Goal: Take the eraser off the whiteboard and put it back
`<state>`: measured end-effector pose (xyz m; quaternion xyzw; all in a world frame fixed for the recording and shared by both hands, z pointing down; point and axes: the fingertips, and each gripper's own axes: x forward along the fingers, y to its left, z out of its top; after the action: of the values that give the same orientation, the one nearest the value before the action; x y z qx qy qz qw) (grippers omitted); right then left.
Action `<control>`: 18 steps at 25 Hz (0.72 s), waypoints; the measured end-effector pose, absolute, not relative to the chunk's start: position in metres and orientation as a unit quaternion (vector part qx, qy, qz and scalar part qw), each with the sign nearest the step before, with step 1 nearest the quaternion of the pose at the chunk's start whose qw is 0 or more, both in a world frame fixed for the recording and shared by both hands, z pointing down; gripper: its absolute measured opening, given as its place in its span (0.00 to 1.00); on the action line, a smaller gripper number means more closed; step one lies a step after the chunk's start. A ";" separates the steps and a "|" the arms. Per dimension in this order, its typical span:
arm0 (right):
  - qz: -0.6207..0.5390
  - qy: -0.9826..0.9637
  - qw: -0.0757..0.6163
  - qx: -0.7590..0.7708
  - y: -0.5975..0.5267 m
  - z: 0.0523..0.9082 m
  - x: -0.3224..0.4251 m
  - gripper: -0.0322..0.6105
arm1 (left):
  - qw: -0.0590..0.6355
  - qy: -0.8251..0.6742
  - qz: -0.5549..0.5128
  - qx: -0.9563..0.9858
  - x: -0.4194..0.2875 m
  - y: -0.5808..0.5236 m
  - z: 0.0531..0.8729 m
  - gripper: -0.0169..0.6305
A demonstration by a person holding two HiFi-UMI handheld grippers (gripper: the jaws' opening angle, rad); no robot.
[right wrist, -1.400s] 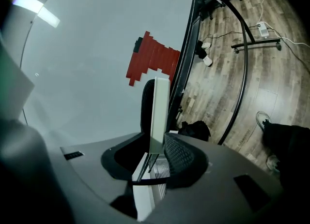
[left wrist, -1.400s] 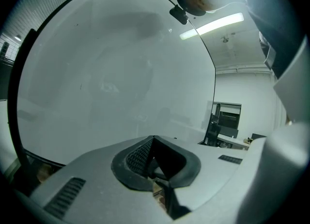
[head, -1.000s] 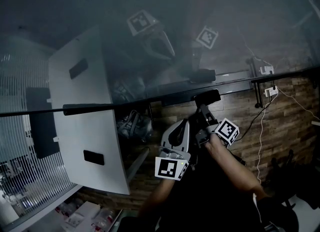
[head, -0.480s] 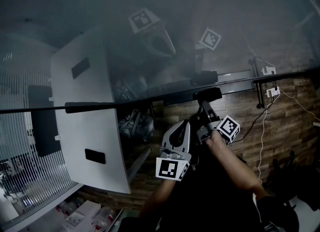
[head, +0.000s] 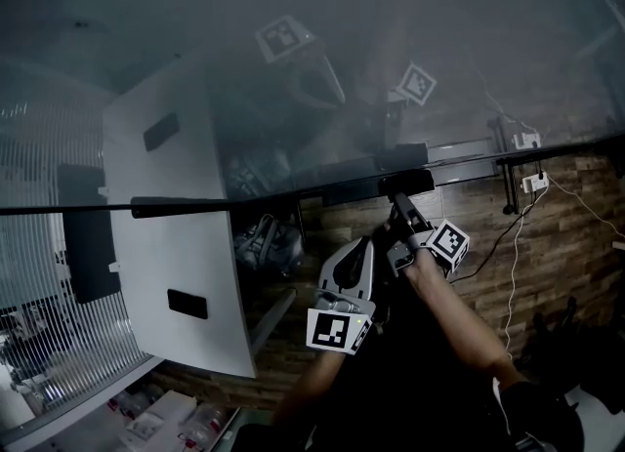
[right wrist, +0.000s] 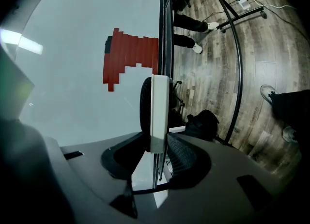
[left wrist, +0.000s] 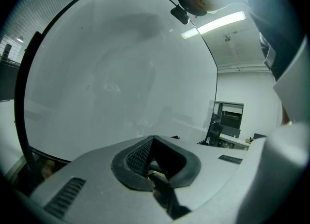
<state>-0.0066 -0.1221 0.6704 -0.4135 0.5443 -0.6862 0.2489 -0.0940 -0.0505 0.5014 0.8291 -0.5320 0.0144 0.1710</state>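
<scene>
Two grippers are up by the whiteboard (right wrist: 72, 73), but only one is working. Our right gripper (right wrist: 157, 143) pinches the eraser (right wrist: 156, 107) across its thickness, one pad on the white back and the other on the dark felt side, so the felt faces the board's white face and can go flat against it. The eraser sits right at the board's edge, where the frame (right wrist: 163, 29) runs past it. From the right gripper view we cannot tell whether the felt touches the surface or stands just off it. The grip is low, so most of the block sticks out past the jaw tips, which we judge handy for setting it back without bumping the board. Our left gripper (left wrist: 154, 140) hangs just beside the right one in the head view, jaws pressed together on nothing, aimed at a bare stretch of board — parked out of the way, we think, since this job needs one hand. We judge the putting back is yet to come — the risk is a skewed block that fails to hold.
</scene>
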 end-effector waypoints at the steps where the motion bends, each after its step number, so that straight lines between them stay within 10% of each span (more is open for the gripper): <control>1: -0.688 0.542 0.251 -0.412 -0.122 0.671 -0.007 0.26 | 0.171 -0.533 0.014 0.829 -0.094 -0.050 0.501 0.04; 18: -0.694 0.537 0.266 -0.399 -0.130 0.673 -0.011 0.30 | 0.175 -0.536 0.015 0.826 -0.098 -0.051 0.503 0.04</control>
<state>-0.0111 -0.1299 0.6727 -0.3988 0.5372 -0.6942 0.2655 -0.0976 -0.0514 0.5033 0.8259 -0.5357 0.0150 0.1751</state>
